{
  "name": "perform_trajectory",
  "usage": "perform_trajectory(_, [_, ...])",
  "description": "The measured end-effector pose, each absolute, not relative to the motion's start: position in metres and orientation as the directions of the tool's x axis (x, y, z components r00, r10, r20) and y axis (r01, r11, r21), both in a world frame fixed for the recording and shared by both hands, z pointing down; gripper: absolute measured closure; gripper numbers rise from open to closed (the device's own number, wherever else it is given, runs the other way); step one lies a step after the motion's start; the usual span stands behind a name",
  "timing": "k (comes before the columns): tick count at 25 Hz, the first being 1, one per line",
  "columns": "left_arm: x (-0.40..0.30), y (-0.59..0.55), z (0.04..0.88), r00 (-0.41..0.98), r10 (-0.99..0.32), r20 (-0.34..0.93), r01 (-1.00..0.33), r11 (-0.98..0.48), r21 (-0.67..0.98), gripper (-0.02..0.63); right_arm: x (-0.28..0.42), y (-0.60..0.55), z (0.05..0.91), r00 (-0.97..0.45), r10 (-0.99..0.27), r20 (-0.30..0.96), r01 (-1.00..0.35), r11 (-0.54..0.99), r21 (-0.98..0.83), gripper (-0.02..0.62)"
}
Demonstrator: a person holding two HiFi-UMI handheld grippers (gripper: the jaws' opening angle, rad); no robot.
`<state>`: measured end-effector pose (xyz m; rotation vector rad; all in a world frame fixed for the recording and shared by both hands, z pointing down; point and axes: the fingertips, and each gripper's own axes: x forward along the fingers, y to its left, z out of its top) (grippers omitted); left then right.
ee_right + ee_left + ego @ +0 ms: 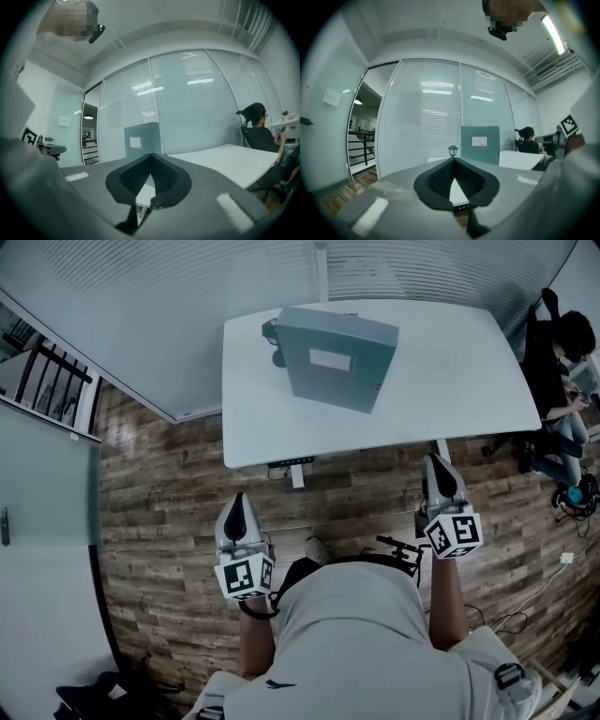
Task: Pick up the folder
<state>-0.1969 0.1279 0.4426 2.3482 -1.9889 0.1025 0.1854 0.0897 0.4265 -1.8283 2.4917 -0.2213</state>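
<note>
Head view, folder: the grey-blue folder [333, 357] stands upright on the far left part of the white surface [459, 390]. A white label sits on the broad face turned toward the camera.
Head view, small object: a dark lantern-shaped object [274, 334] sits just beside the folder's far left corner.
Head view, left claw: the left claw [238, 501] is held level over the wooden floor [159, 484]. It is short of the surface's near edge, points toward it, and is well apart from the folder.
Head view, right claw: the right claw [439, 465] is also level, with its tip close to the near edge of the surface. It is to the right of the folder and well apart from it.
Head view, bystander: a seated person [553, 371] is at the right end of the surface.
Left gripper view, claw state: the jaws are pressed together with nothing between them.
Left gripper view, folder: it stands upright on the surface ahead, a little right of the tips, with its label facing this way. The lantern-shaped object shows just above the tips, left of the folder.
Left gripper view, background: a glass wall with blinds [426, 122] runs behind the surface, and the seated person is at the right.
Right gripper view, claw state: the jaws are closed and empty.
Right gripper view, folder: it stands upright ahead, slightly left of the tips, showing one narrow edge and the labelled face. The surface runs off to the right toward the seated person.
</note>
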Motion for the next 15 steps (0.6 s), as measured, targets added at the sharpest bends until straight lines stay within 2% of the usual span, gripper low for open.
perform_trajectory(4, [-0.216,0.107,0.445,0.199,-0.975,0.096,-0.980,-0.198,0.018,0.600,0.168,0.080,0.427,-0.271,-0.961,0.061,-0.958,0.262,-0.120,0.595])
perform_trajectory(8, [-0.225,0.081,0.449,0.247,-0.964,0.098,-0.969,-0.246,0.026,0.600,0.148,0.071,0.426,-0.261,-0.961,0.088,-0.965,0.260,-0.015,0.595])
perform_trajectory(15, [-0.221,0.042,0.458,0.281,-0.953,0.114,-0.960,-0.280,0.032,0.600,0.152,0.040,0.431,-0.229,-0.969,0.096,-0.973,0.224,-0.053,0.595])
